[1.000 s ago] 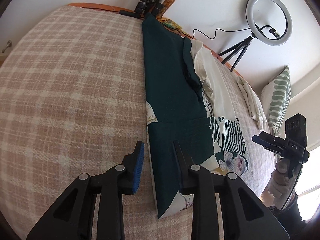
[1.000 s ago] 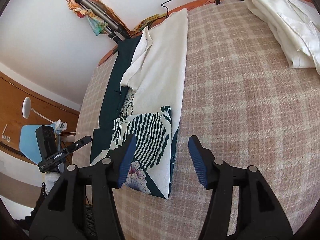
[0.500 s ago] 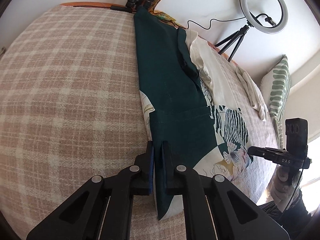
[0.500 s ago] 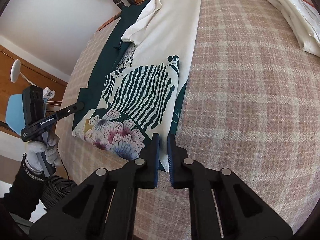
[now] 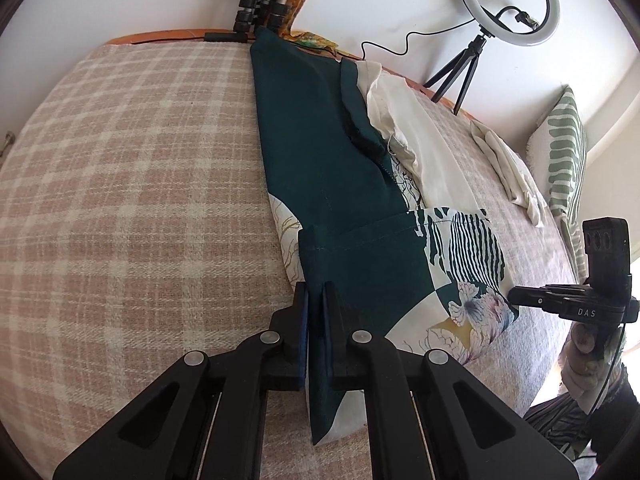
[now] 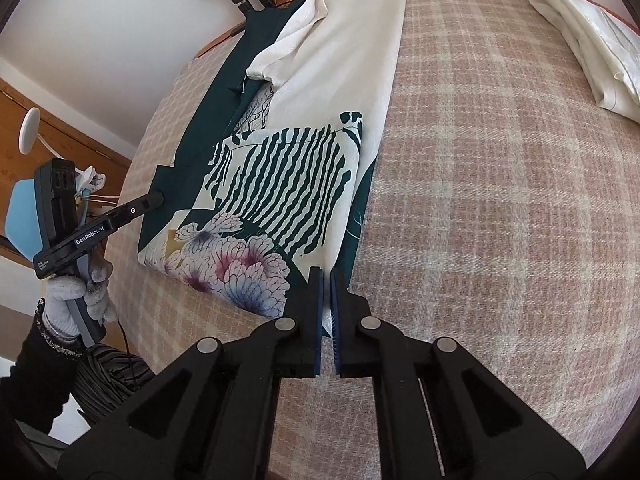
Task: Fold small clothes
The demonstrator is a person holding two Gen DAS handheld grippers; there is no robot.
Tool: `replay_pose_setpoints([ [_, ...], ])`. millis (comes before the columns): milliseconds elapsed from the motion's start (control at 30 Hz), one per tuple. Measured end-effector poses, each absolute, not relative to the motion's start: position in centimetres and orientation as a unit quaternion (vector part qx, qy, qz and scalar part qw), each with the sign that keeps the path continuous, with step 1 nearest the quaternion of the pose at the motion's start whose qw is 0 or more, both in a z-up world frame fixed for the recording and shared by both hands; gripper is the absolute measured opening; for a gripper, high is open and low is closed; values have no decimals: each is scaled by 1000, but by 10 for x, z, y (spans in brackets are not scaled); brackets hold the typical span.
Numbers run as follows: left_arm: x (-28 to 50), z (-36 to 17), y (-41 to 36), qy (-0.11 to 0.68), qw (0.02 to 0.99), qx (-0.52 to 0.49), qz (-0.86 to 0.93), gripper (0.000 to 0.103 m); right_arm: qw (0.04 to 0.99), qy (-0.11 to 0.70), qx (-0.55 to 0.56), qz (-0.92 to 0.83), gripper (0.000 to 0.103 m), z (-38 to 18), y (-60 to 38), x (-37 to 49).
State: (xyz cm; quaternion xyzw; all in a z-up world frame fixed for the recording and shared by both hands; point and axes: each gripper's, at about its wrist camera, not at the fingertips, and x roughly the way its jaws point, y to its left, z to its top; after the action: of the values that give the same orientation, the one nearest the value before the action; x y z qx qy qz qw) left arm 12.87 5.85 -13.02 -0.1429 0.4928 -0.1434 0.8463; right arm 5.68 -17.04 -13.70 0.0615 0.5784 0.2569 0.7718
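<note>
A long garment (image 5: 332, 168), dark green with cream, striped and floral print panels, lies folded lengthwise on the plaid bed cover (image 5: 132, 184). It also shows in the right wrist view (image 6: 288, 184). My left gripper (image 5: 315, 300) is shut on the dark green near corner of the garment. My right gripper (image 6: 326, 280) is shut on the near right corner, at the cream and green edge. Each gripper shows in the other's view, the right one (image 5: 516, 295) and the left one (image 6: 158, 200), both at the garment's near end.
A folded white cloth (image 6: 592, 40) lies at the far right of the bed. A ring light on a tripod (image 5: 508, 4) and a striped pillow (image 5: 564, 152) stand beyond the bed. More tripod legs (image 5: 260, 12) lean at the far edge.
Both grippers went from open above the garment's near end to shut on its two near corners. They have since moved slightly closer along the fabric.
</note>
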Motion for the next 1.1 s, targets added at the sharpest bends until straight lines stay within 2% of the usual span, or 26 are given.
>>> replay_pose_setpoints([
  [233,130,-121,60,468,859,-144,-147,5,788,560,14,256,4,-131,-161,46],
  [433,134,-128,58,474,869,-96,-106,5,798,569,-6,197,3,-134,-174,49],
  [667,105,-92,34,425,881,-102,-182,6,832,481,-8,276,4,-95,-143,34],
  [733,100,-98,16,440,863,-109,-222,6,828,490,-26,271,8,-103,-129,40],
  [900,94,-126,-27,480,835,-60,-262,6,804,544,-38,237,8,-138,-132,43],
  [1100,108,-126,-24,487,833,-48,-259,6,794,564,-24,226,8,-138,-153,31],
])
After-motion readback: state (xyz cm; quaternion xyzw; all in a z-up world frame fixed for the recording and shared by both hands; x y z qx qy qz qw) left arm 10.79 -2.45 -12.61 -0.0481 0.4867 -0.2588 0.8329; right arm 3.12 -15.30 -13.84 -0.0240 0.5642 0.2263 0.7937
